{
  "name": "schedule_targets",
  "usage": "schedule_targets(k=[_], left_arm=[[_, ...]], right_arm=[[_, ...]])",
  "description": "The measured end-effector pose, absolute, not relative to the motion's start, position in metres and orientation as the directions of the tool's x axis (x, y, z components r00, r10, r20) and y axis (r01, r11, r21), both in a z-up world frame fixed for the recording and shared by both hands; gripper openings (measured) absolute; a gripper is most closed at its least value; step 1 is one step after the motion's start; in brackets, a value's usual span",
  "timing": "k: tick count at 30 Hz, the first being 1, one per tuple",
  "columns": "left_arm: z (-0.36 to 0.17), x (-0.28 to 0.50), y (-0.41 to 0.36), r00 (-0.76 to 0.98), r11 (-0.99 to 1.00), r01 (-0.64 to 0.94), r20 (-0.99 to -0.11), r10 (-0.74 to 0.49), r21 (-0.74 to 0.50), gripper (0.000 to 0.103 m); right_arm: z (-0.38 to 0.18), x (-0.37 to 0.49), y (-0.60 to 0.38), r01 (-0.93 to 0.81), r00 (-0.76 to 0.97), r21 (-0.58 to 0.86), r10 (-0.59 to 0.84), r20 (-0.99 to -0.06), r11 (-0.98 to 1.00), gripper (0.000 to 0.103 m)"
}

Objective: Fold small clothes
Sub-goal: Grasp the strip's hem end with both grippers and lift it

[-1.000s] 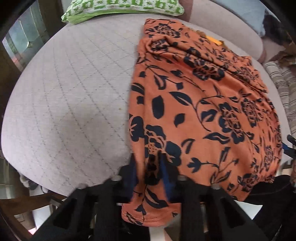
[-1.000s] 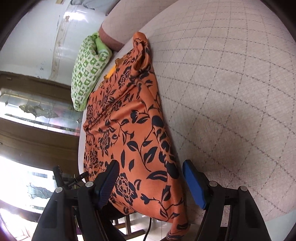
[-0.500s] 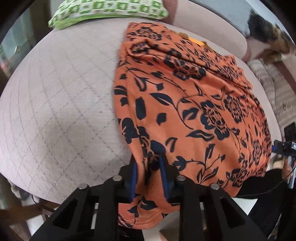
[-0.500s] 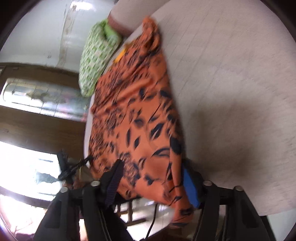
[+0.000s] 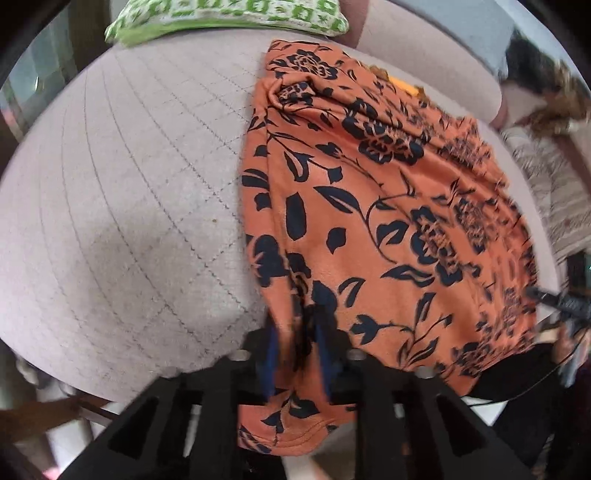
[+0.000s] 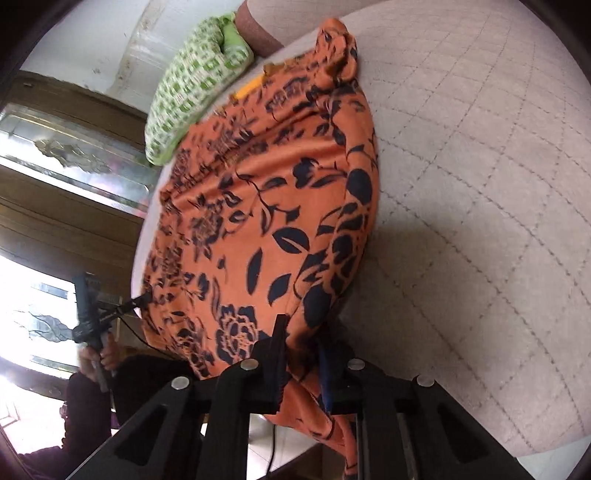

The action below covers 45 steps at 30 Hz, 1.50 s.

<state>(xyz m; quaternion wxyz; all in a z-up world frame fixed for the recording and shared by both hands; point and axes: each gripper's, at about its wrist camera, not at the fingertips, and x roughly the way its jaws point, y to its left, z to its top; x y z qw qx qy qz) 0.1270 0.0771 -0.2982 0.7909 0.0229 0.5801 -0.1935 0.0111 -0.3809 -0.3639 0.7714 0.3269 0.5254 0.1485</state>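
Pinching orange garment: both grippers' fingers.

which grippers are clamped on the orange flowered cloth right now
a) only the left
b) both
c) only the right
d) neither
b: the left gripper is shut on the near hem of the orange cloth, and the right gripper is shut on its other near corner, with cloth bunched between the fingers in each wrist view.

Quilted cushion, orange garment, prob. pillow
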Motion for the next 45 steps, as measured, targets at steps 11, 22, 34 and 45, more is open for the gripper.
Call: schedule_targets(k=[11,22,34,45], left_arm=[[-0.302,0.121,0.065,0.223,0.912,0.382,-0.942,-0.249,-0.151,0.011],[-0.274,0.129,0.087,0.216,0.832,0.35,-0.827,-0.519,-0.431,0.008],[-0.205,0.231,0.079,0.341,0.759,0.344,-0.679,-0.65,-0.553,0.009],[-0.287,0.368,0.084,0.491,0.753,-0.072,-0.681,-0.544,-0.654,0.011]], right_arm=[[-0.368,0.002,-0.384,0.111,0.399,0.686,0.6,-0.694,0.719,0.02],[-0.335,0.007,-0.367,0.0,0.512,0.661,0.568,-0.645,0.751,0.011],[-0.297,0.095,-0.433,-0.054,0.746,0.898,0.615,-0.255,0.437,0.01],[-0.383,0.212,-0.511,0.344,0.834,0.908,0.367,-0.412,0.239,0.072]])
